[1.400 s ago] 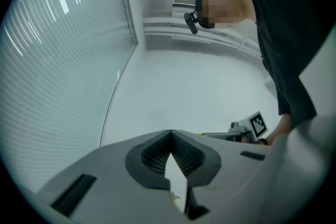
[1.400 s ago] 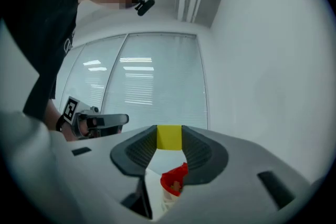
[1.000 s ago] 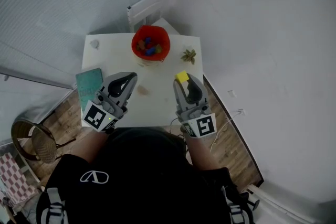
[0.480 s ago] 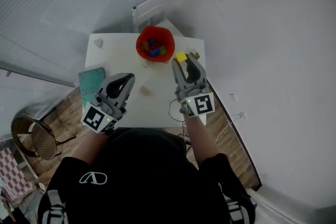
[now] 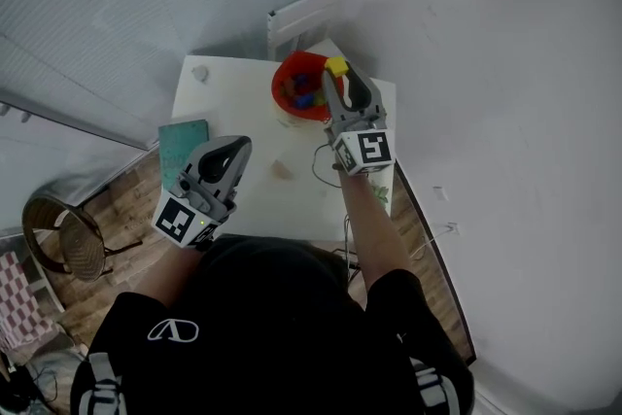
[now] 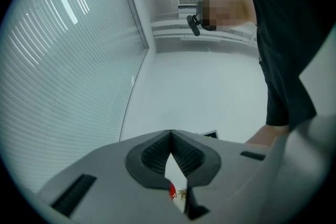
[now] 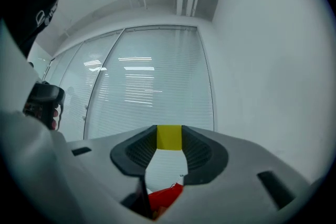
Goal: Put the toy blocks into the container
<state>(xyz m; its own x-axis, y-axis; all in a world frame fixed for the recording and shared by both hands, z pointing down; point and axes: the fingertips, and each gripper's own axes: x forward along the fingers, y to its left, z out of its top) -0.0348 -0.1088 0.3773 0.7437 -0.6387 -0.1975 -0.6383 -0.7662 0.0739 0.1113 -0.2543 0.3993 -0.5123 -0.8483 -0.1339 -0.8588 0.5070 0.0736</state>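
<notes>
On the white worktop (image 5: pixel 241 102), far side, near a wall radiator (image 5: pixel 307 13): red container (image 5: pixel 280 98), round and open-topped. Several toy blocks (image 5: pixel 303 94) lie inside it; blue and red ones can be made out, the rest are too small to sort.

Right tool (image 5: pixel 337 73): arm stretched forward, tips over the container's right rim. A yellow block (image 5: pixel 336 65) sits clamped between the tips, raised off the worktop. In the right gripper view the jaws stand a little apart, both ribbed pads (image 7: pixel 195 150) pressed against the yellow block (image 7: pixel 169 137), which fills the gap at the very tips. Below the block, through the gap, the red container (image 7: pixel 166 196) shows.

Left tool (image 5: pixel 241 145): held low and close to the body, over the near left part of the worktop, well apart from the container. In the left gripper view its jaws meet at the tips, left tool (image 6: pixel 170 135) holding nothing; only a narrow slot stays behind the tips, with a scrap of red and a small plant (image 6: pixel 181 194) seen through it.

Other items: a teal book (image 5: pixel 181 149) at the worktop's left edge, just beside the left tool. A small pale object (image 5: pixel 200 73) sits at the far left corner. A small brownish bit (image 5: pixel 283 170) lies mid-worktop. A thin cable (image 5: pixel 321 166) trails near the right wrist. A wicker chair (image 5: pixel 60 238) stands on the wood floor, left.
</notes>
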